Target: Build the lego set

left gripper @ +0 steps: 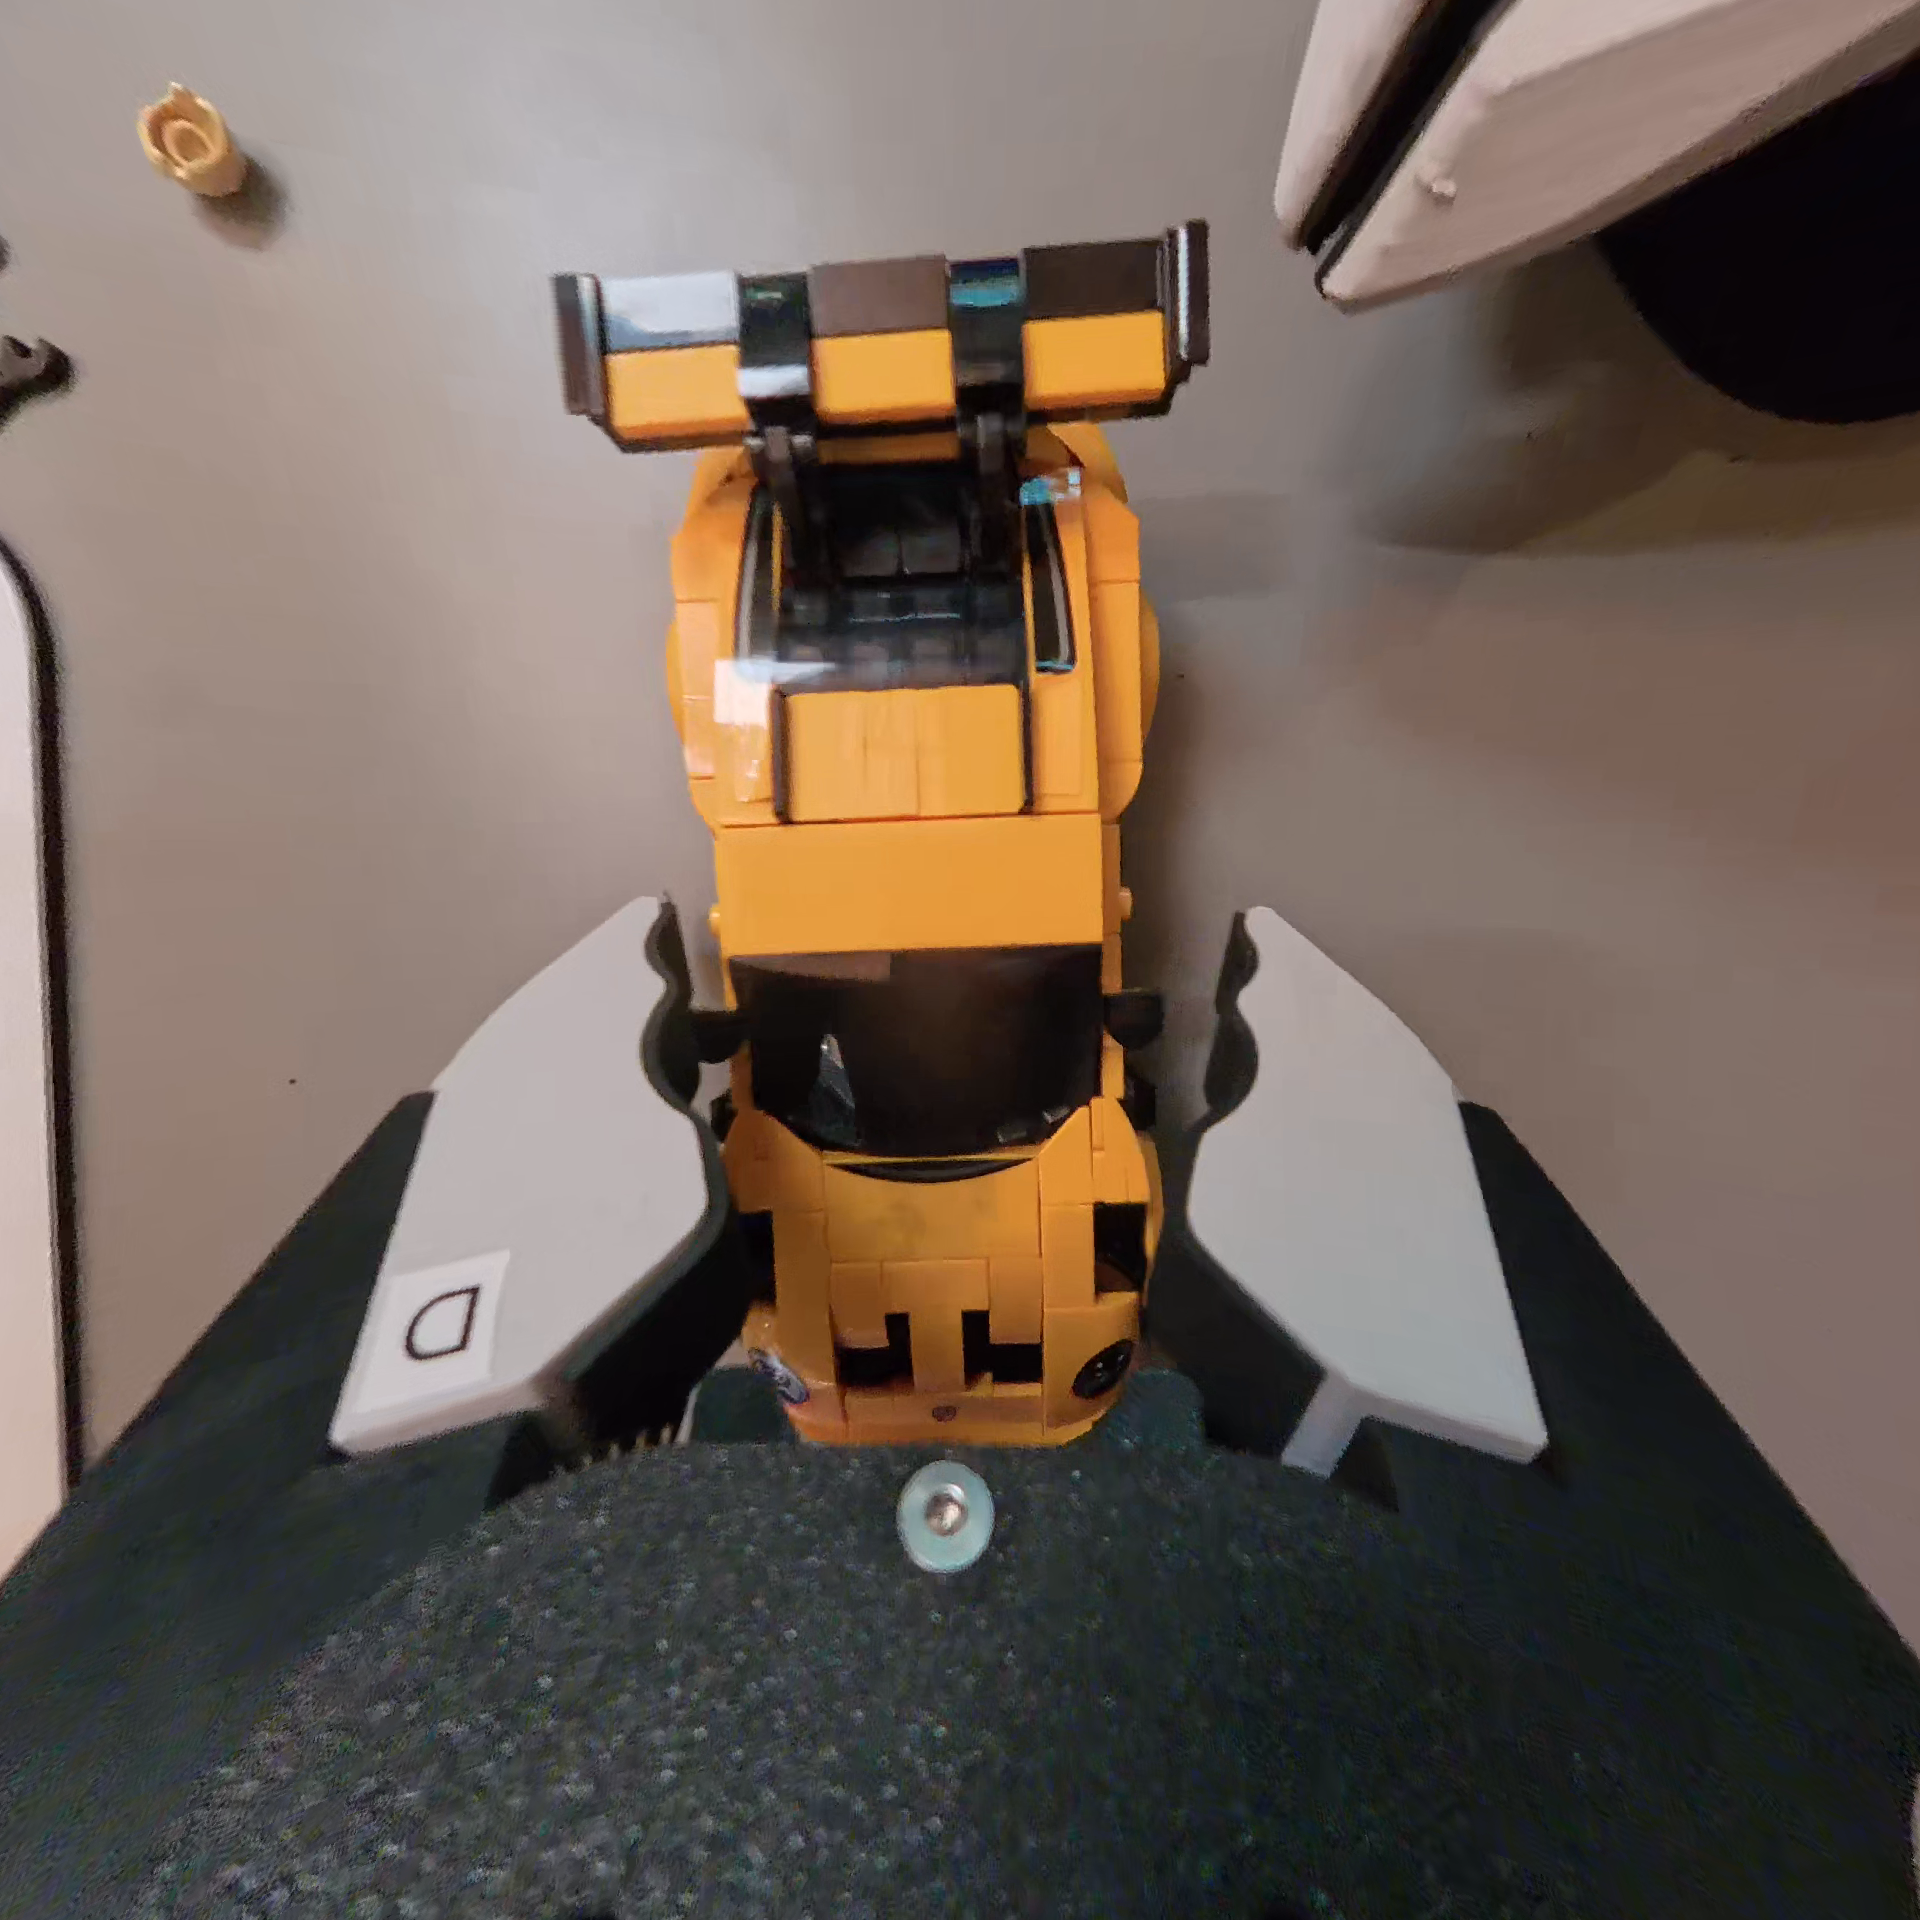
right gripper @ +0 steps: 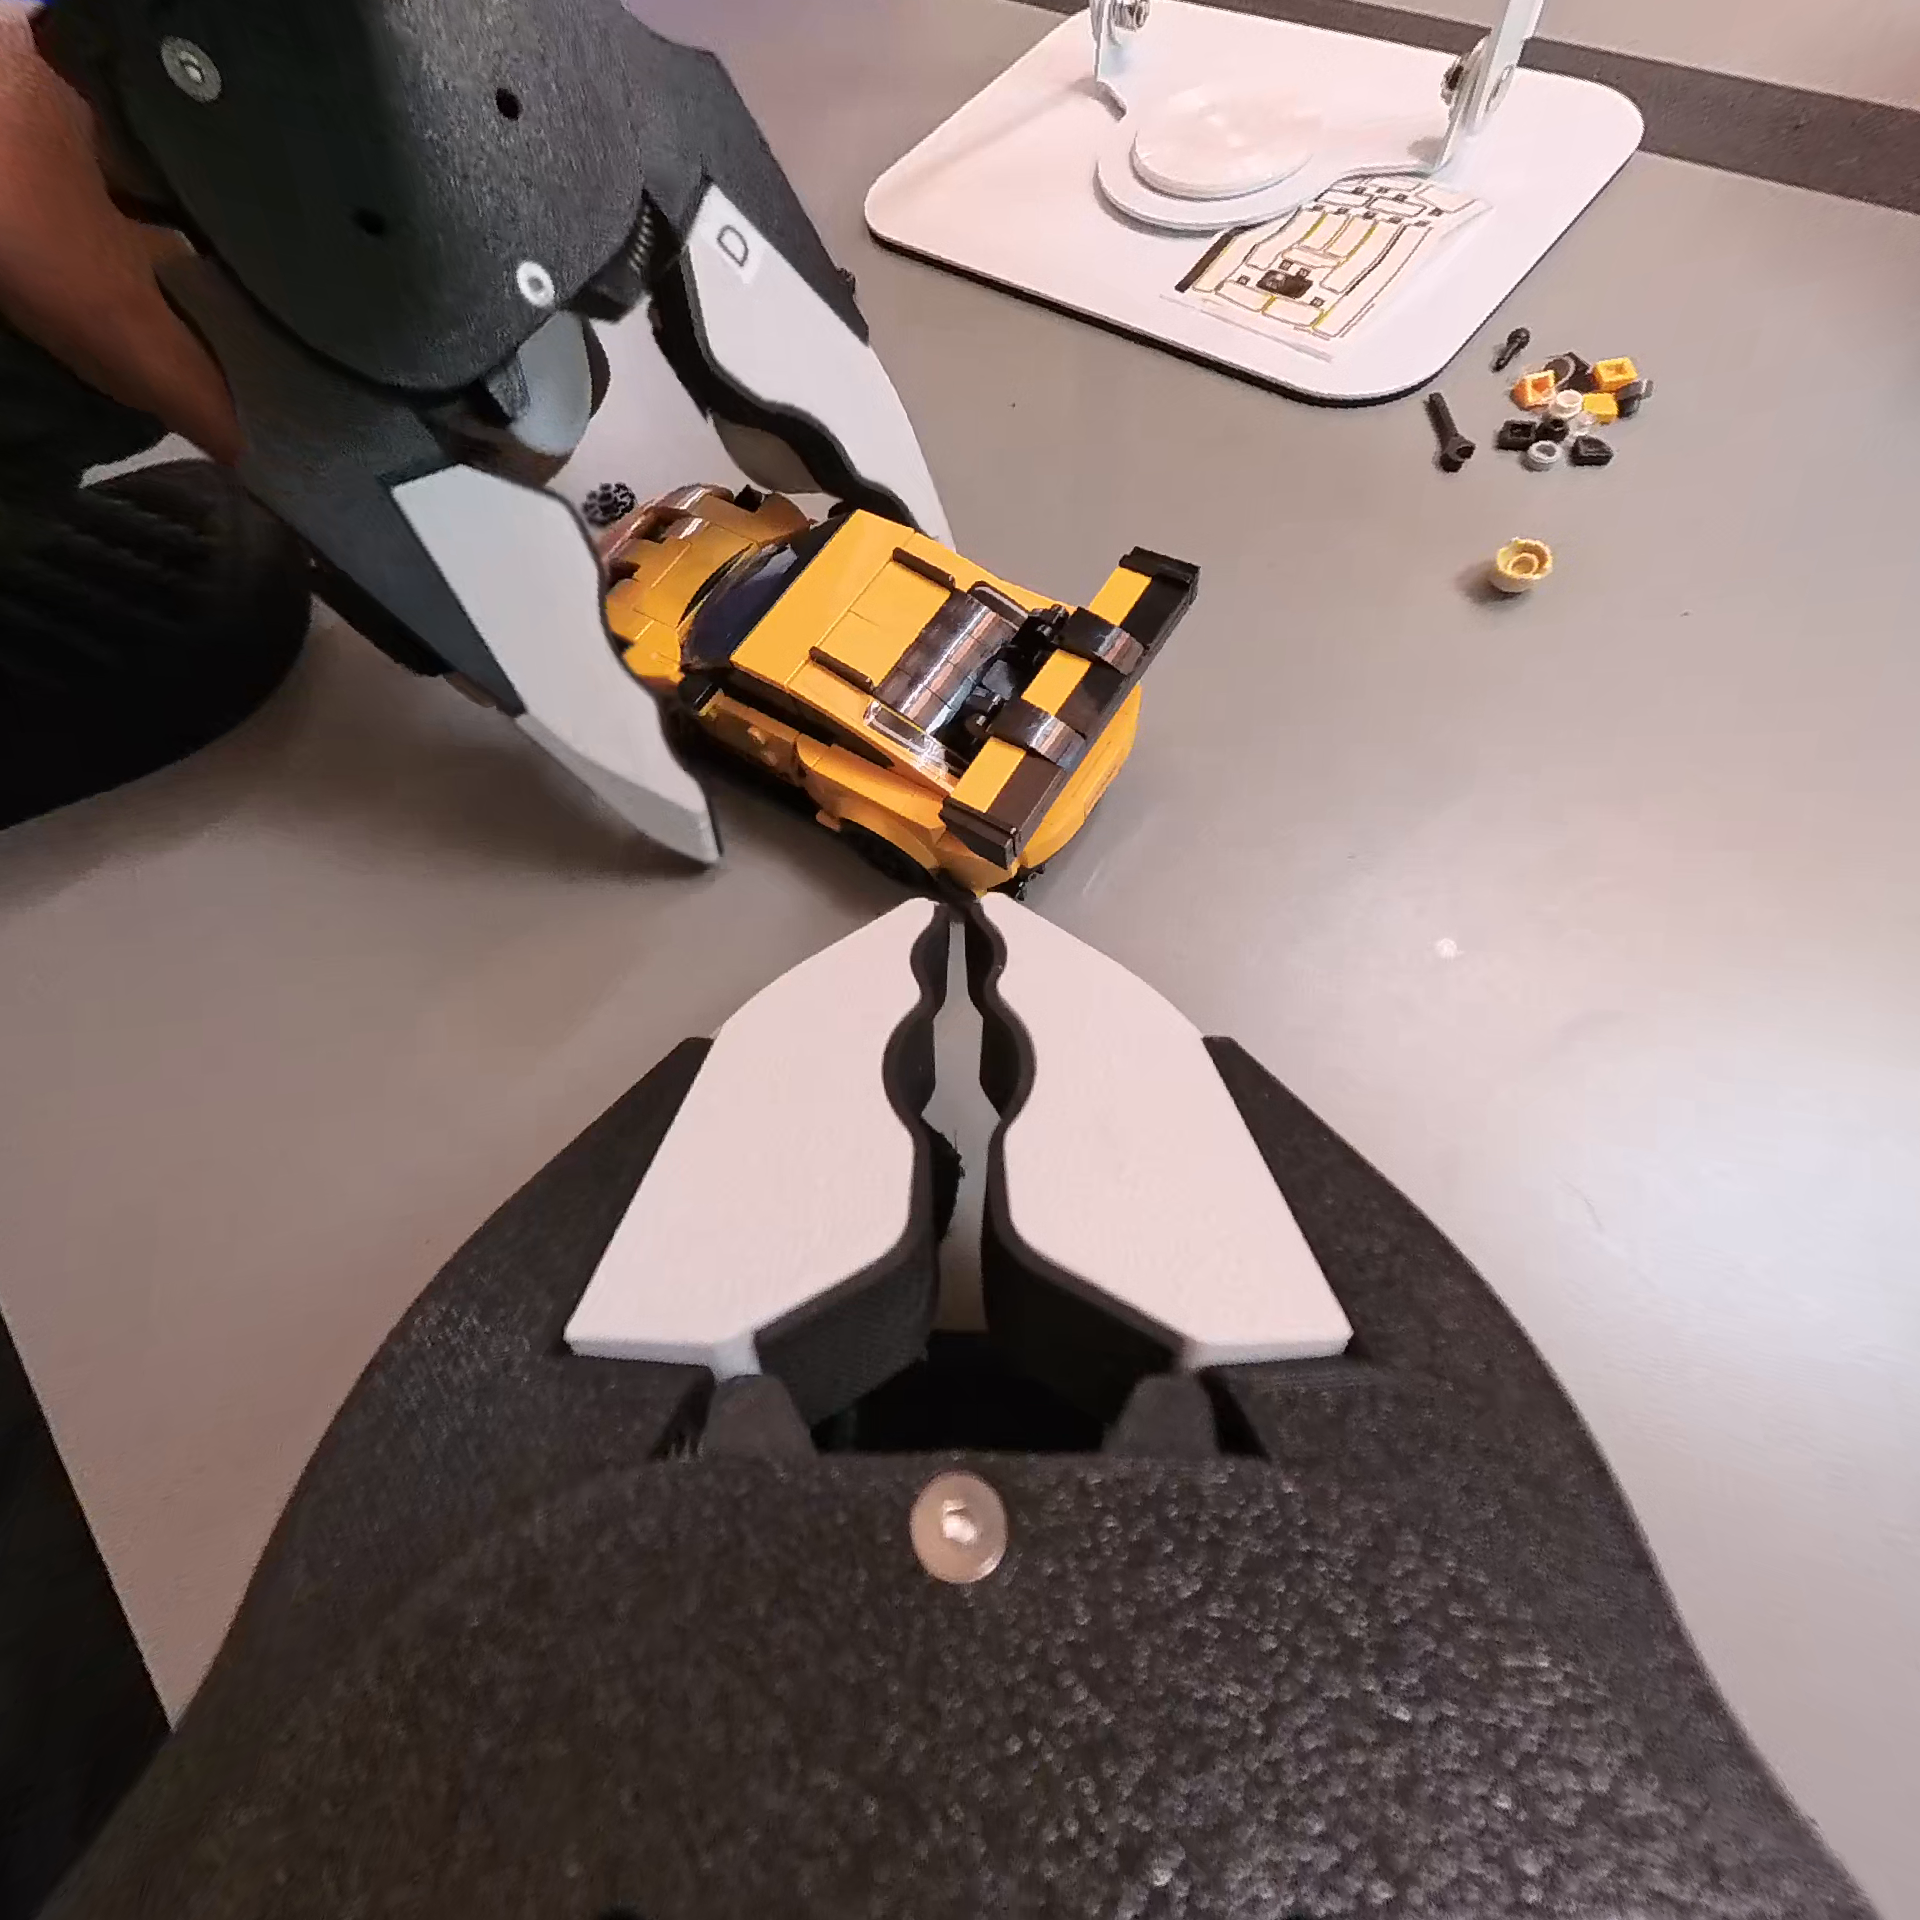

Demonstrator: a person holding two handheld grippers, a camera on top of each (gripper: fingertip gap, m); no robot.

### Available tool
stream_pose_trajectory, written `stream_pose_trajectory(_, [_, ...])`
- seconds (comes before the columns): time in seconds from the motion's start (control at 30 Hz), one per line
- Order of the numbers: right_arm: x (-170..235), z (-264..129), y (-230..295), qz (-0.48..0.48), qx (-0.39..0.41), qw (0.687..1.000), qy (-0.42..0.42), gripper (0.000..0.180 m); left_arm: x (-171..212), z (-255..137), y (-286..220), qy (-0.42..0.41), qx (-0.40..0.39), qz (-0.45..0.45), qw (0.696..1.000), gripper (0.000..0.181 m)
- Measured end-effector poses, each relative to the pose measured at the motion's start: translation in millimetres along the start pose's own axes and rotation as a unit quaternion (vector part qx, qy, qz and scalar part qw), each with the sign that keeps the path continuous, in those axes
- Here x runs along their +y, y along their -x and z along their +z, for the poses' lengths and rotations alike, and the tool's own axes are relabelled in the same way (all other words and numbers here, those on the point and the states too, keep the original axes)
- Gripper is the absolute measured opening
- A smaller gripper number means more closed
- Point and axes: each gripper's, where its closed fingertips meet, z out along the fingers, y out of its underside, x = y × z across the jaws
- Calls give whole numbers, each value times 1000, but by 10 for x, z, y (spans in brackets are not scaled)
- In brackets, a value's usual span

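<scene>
An orange and black lego car (left gripper: 914, 894) with a rear wing stands on the grey table (left gripper: 364, 675), nose toward my left gripper. My left gripper (left gripper: 956, 935) is open, and its fingers straddle the car's front half at the windscreen. The left pad is at the side mirror and the right pad is a little apart. In the right wrist view the car (right gripper: 883, 644) lies ahead with the left gripper (right gripper: 816, 686) over it. My right gripper (right gripper: 956, 909) is shut, its tips just short of the car's rear corner. It also shows in the left wrist view (left gripper: 1455, 156).
A tan round piece (right gripper: 1522, 566) lies alone on the table; it also shows in the left wrist view (left gripper: 192, 140). A pile of small loose pieces (right gripper: 1569, 405) and a black pin (right gripper: 1449, 426) lie by a white stand base (right gripper: 987, 208) bearing a sticker sheet (right gripper: 1320, 249). A person's hand (right gripper: 83, 260) holds the left gripper. The tan round piece (right gripper: 1522, 566) is about 15 cm from both grippers' fingertips. My left wrist view (left gripper: 187, 135) looks at it from another angle.
</scene>
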Motion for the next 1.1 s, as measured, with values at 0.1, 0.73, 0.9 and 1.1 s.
stream_pose_trajectory(0.1, [1,-6,-5,2,-1,1000,-2,3,18,13,-17,3,-8,16,1000,103])
stream_pose_trajectory(0.73, [-13,-18,13,2,-9,1000,-10,2,-227,-70,84,57,16,11,998,86])
stream_pose_trajectory(0.9, [-27,-35,16,7,-16,1000,-17,2,-159,-22,45,109,32,2,993,71])
stream_pose_trajectory(1.1, [-27,-64,23,5,-20,1000,-21,2,-110,-56,49,112,42,8,993,70])
